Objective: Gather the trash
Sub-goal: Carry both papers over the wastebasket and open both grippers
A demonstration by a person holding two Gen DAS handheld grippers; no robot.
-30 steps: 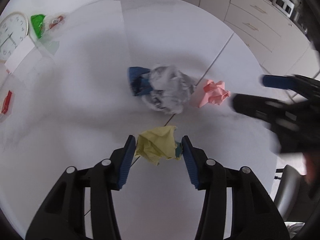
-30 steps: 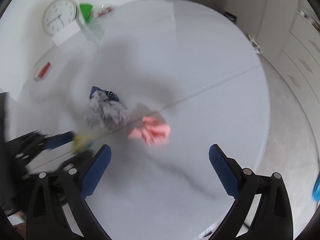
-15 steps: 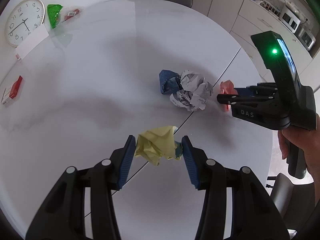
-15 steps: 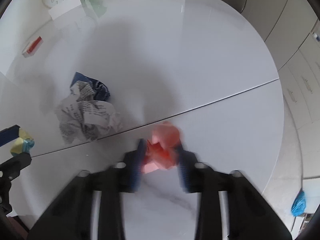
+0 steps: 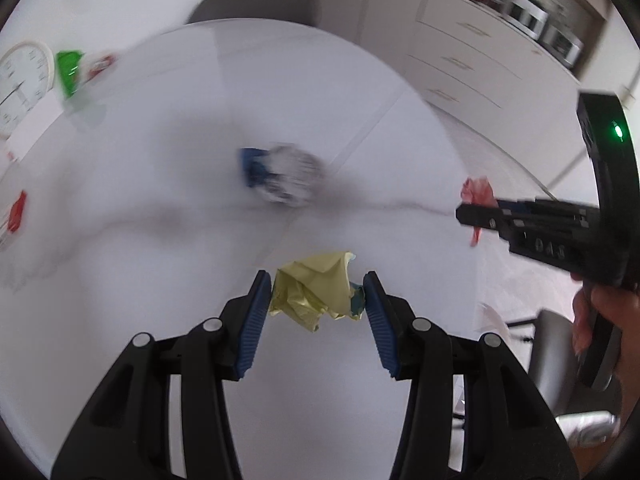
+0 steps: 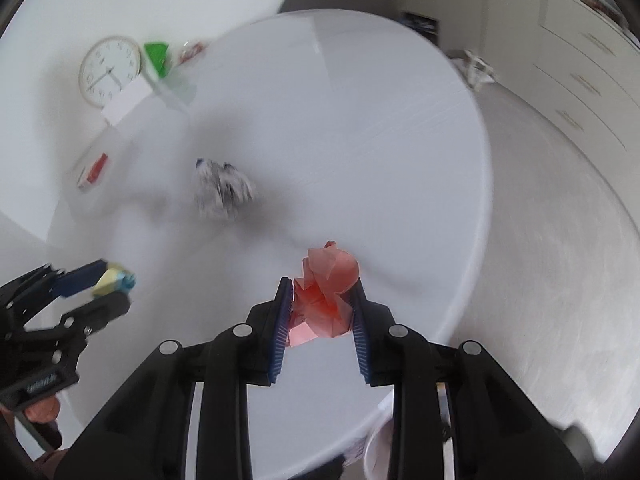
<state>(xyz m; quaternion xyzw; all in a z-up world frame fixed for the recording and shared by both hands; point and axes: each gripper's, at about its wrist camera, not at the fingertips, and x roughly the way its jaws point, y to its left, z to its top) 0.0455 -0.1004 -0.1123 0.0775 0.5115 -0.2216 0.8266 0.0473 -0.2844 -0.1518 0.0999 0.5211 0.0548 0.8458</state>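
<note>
My left gripper (image 5: pixel 316 294) is shut on a crumpled yellow paper ball (image 5: pixel 312 290) and holds it above the round white table (image 5: pixel 200 92). My right gripper (image 6: pixel 320 304) is shut on a crumpled pink paper ball (image 6: pixel 326 294), lifted off the table (image 6: pixel 360 120). The pink ball also shows in the left wrist view (image 5: pixel 476 194), and the yellow ball in the right wrist view (image 6: pixel 112 280). A crumpled newspaper wad with a blue piece (image 5: pixel 280 178) lies mid-table; it also shows in the right wrist view (image 6: pixel 222 190).
A white wall clock (image 6: pixel 110 70), a white card (image 6: pixel 126 102), a green wrapper (image 6: pixel 158 58) and a red-and-white packet (image 6: pixel 94 170) lie at the table's far left. A grey chair (image 5: pixel 256 4) stands behind the table. White drawers (image 5: pixel 480 60) are at right.
My right gripper closed on the pink paper ball and lifted it off the table. My left gripper kept hold of the yellow ball and rose, pulling back from the newspaper wad.
</note>
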